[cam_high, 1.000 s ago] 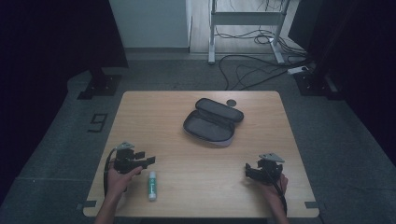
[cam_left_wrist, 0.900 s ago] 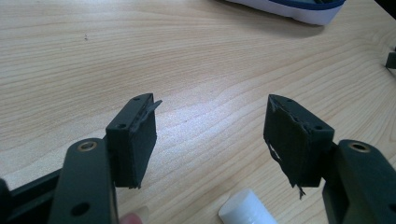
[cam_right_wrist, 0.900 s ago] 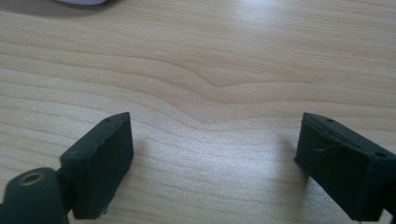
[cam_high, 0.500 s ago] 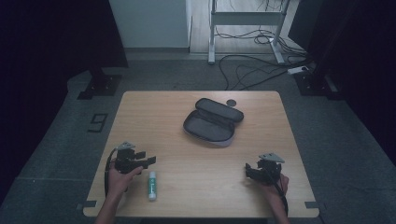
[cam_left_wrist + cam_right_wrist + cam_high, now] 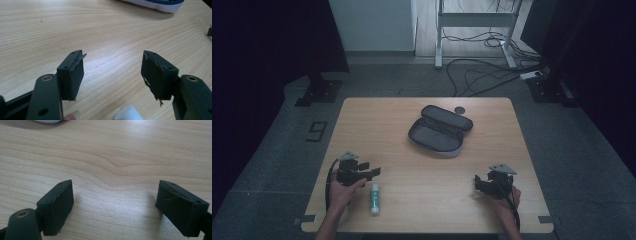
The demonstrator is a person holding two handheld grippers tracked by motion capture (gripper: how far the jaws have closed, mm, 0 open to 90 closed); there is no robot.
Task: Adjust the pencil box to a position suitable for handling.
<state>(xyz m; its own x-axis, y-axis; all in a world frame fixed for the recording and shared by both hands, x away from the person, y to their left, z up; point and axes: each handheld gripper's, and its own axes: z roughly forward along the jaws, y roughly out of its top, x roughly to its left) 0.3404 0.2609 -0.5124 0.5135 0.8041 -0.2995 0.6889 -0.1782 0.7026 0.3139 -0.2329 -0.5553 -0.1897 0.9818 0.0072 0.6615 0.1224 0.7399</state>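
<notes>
Matt grained wood table (image 5: 427,200); smooth white plastic tube (image 5: 375,198).

Looks like a lab or studio: lone wooden table (image 5: 422,200), dark curtains (image 5: 267,45), loose floor cables (image 5: 482,75), grey carpet (image 5: 272,165).

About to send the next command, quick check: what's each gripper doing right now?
Left gripper: open, holding nothing, just beside the white tube.
Right gripper: open, holding nothing, over bare table.

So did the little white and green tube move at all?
No. The tube lies at the same spot near the table's front edge, just right of the left gripper, as in the earlier high views.
</notes>
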